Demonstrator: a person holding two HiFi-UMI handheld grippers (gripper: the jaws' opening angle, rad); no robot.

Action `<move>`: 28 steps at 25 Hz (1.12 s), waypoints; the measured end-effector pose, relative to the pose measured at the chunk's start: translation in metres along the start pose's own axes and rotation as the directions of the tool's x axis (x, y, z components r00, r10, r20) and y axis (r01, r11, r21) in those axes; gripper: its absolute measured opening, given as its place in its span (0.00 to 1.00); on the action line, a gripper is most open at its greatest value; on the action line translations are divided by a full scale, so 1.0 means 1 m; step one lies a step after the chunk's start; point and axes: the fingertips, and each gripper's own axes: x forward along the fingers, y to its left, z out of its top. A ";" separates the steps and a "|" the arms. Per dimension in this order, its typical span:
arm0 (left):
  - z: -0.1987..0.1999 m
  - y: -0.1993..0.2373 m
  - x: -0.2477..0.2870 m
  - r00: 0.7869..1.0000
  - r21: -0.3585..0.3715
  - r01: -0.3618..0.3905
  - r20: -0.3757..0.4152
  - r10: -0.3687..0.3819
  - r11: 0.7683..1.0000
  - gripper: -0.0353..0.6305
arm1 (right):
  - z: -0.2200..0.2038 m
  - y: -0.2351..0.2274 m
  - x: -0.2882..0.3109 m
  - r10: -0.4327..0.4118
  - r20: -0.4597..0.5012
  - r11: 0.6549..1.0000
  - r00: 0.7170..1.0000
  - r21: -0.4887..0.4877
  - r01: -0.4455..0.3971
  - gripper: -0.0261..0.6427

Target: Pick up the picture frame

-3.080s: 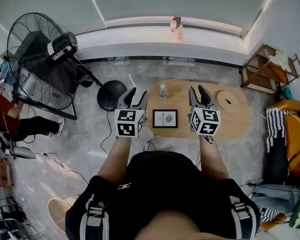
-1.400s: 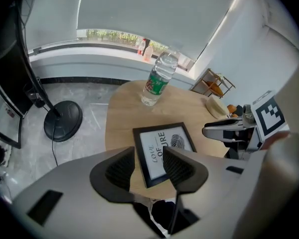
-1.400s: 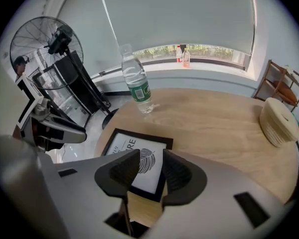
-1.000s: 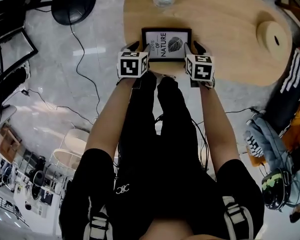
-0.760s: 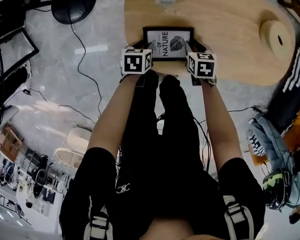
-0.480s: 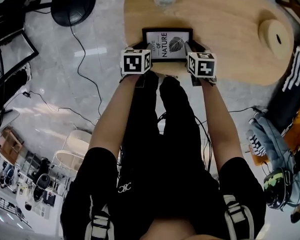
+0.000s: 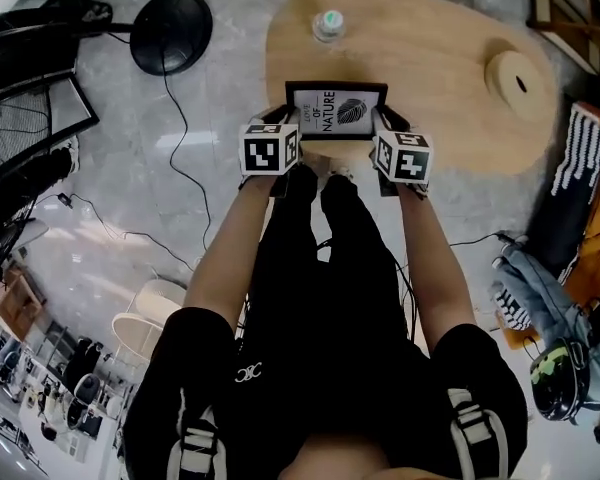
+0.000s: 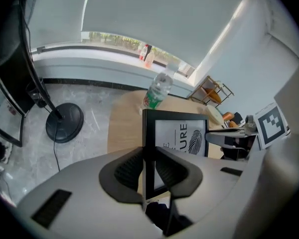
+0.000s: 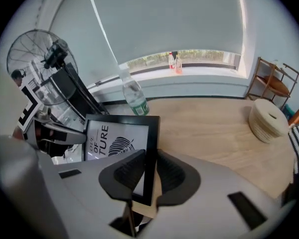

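The black picture frame [image 7: 337,111] with a leaf print hangs in the air over the near edge of the oval wooden table [image 7: 430,68]. My left gripper [image 7: 280,118] grips its left edge and my right gripper [image 7: 388,120] its right edge. In the left gripper view the frame's [image 8: 179,133] edge stands upright between the pads of the left gripper [image 8: 149,166], whose jaws are closing on it. In the right gripper view the frame [image 9: 120,136] sits likewise in the right gripper [image 9: 150,171], its jaws also closing, pads against the black rim.
A water bottle [image 7: 328,23] stands on the table beyond the frame. A round wooden block [image 7: 520,80] sits at the table's right end. A black fan base [image 7: 172,30] and cables lie on the floor at the left. Clothes and a chair crowd the right.
Both grippers closed on the frame's side edges as it lay on the table, then rose together with it. The frame now hangs above the table top.
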 end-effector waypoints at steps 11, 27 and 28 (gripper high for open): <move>0.127 -0.096 -0.260 0.912 0.190 -0.061 0.410 -0.023 0.980 0.19 | 0.157 0.073 -0.247 0.053 0.411 0.994 0.910 -0.107 -0.010 0.17; 0.192 -0.221 -0.558 0.583 0.304 -0.245 0.805 -0.111 0.920 0.19 | 0.265 0.160 -0.551 0.148 0.816 0.965 0.559 -0.243 0.101 0.17; 0.191 -0.226 -0.567 0.569 0.311 -0.251 0.814 -0.120 0.917 0.19 | 0.264 0.162 -0.562 0.152 0.825 0.964 0.544 -0.244 0.102 0.17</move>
